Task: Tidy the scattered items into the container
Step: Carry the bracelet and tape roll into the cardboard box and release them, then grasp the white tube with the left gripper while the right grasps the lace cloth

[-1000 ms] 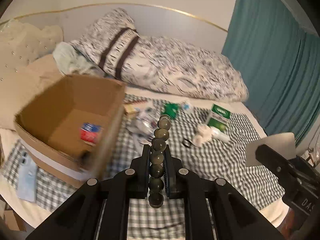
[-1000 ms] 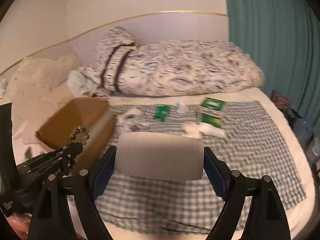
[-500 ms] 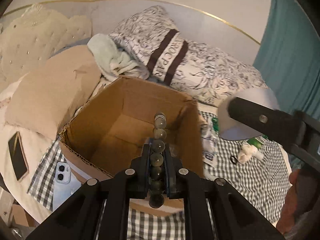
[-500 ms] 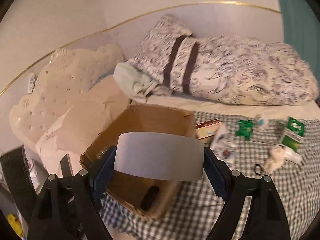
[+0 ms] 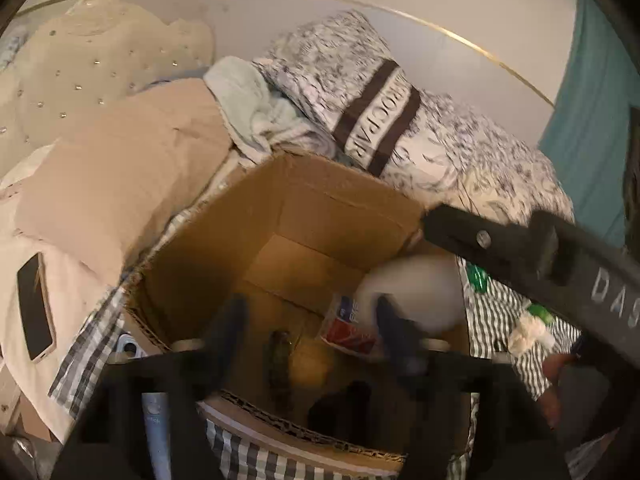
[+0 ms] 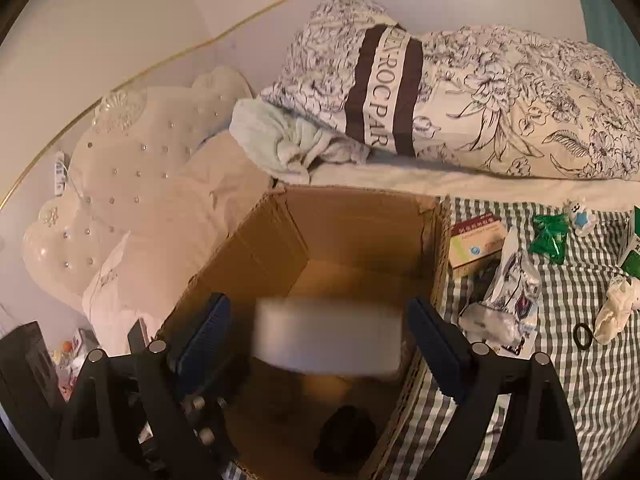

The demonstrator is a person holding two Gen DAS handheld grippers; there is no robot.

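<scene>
Both my grippers have just sprung wide over the cardboard box (image 6: 360, 216): the bead string (image 5: 280, 364) and the pale gray object (image 6: 328, 340) drop inside. I'd hold clear until they settle.

one cardboard box (image 6: 360, 220), two phones (image 5: 34, 308), one floral pillow (image 6: 360, 80), one black hair tie (image 6: 582, 336)

- Brown cardboard box (image 6: 360, 232) ahead of the right gripper (image 6: 324, 344), whose pads are blue.
- Grey-and-white checked cloth (image 6: 560, 360) to its right.
- Green packet (image 6: 550, 236) beyond.
- White floral pillow (image 6: 400, 80), brown bands.
</scene>
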